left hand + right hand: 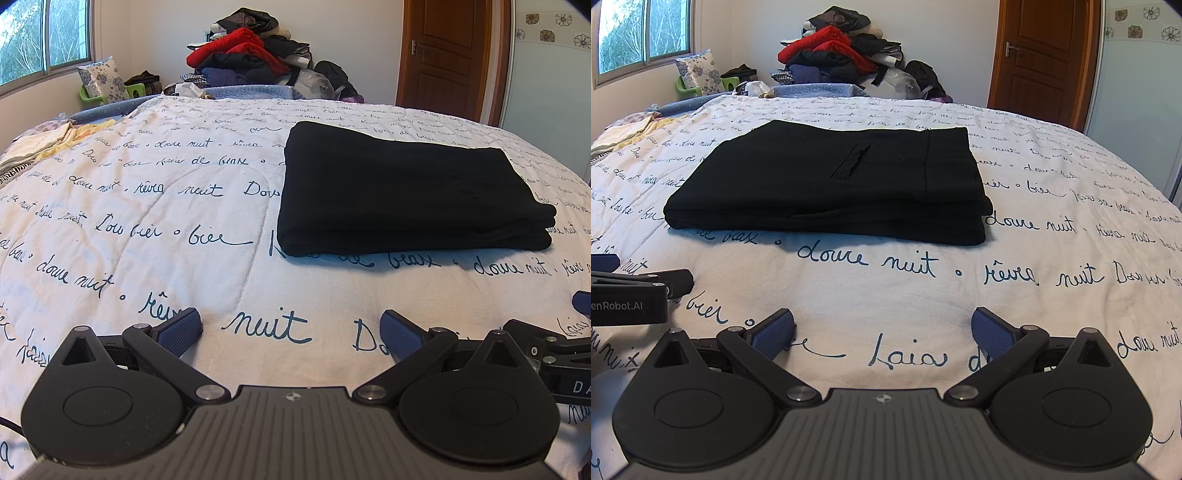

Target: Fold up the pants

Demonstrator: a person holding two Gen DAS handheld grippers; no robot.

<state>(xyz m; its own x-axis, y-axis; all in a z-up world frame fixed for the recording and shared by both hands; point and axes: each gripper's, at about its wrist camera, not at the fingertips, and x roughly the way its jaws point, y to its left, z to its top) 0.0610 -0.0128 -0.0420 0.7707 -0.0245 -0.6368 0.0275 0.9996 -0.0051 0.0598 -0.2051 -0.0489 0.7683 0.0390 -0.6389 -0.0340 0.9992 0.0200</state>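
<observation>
Both grippers (pixel 291 328) (pixel 882 328) gape; only right view shows pants' (pixel 827 184) pocket (pixel 851 161).

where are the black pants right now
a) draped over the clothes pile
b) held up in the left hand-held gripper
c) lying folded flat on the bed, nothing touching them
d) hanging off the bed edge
c: the black pants lie as a folded stack on the quilt; left hand-held gripper and right hand-held gripper sit open, short of them.

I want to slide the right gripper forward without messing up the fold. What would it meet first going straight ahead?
The right gripper, jaws open, points at the folded pants. Only bare quilt lies between, so it would likely meet the pants' near edge first, though its height above the quilt is unclear.
</observation>
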